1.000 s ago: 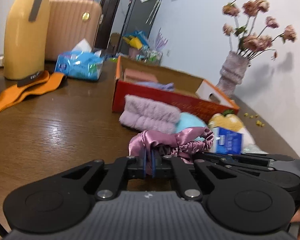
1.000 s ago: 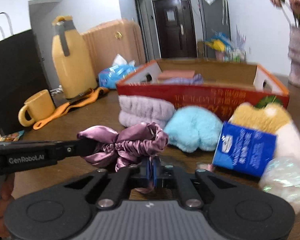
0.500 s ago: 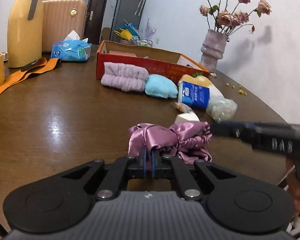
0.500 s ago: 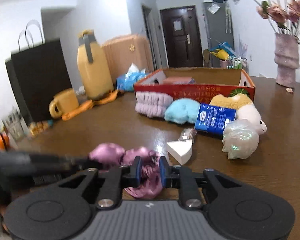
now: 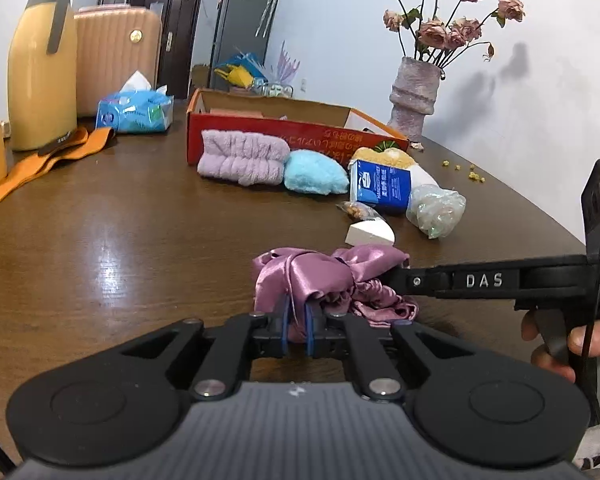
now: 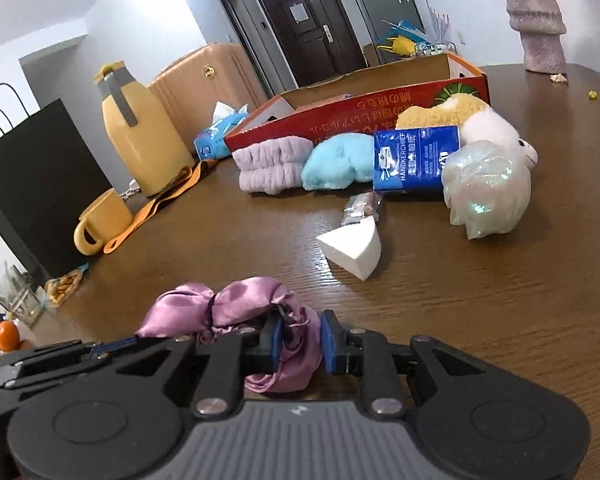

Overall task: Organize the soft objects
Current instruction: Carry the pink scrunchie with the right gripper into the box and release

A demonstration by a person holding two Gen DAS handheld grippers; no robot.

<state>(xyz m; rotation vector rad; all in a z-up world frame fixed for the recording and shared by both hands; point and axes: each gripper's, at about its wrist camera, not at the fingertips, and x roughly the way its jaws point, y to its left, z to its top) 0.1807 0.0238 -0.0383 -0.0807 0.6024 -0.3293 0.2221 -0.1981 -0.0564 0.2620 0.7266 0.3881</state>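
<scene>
**Both jaws pinched on one satin scrunchie**

The left gripper [image 5: 297,330] has its blue pads almost together, clamped on a fold of the purple satin scrunchie [image 5: 324,276]. The right gripper [image 6: 299,342] holds its pads a little further apart, with a thicker bunch of the same scrunchie [image 6: 236,312] pressed between them. The scrunchie sits low in the centre of both views, at the near part of the wooden table [image 5: 120,240].

Between the scrunchie and the red cardboard box [image 5: 260,136] in mid-frame lies a broad stretch of bare tabletop, widest toward the left of the left wrist view. The table's curved rim runs down the right side of that view, below the vase of dried roses [image 5: 416,96].

Along the box front lie a lilac towel roll [image 5: 242,156], a blue fluffy pad [image 5: 316,172], a blue tissue pack [image 5: 380,188], an iridescent puff [image 5: 436,210] and a white wedge sponge [image 5: 370,234].

Only the right wrist view shows the black paper bag [image 6: 40,188], the yellow mug [image 6: 104,220] whole and the white plush [image 6: 492,132] behind the puff. Only the left wrist view shows the roses and the person's fingers [image 5: 572,340] on the right gripper's handle.
</scene>
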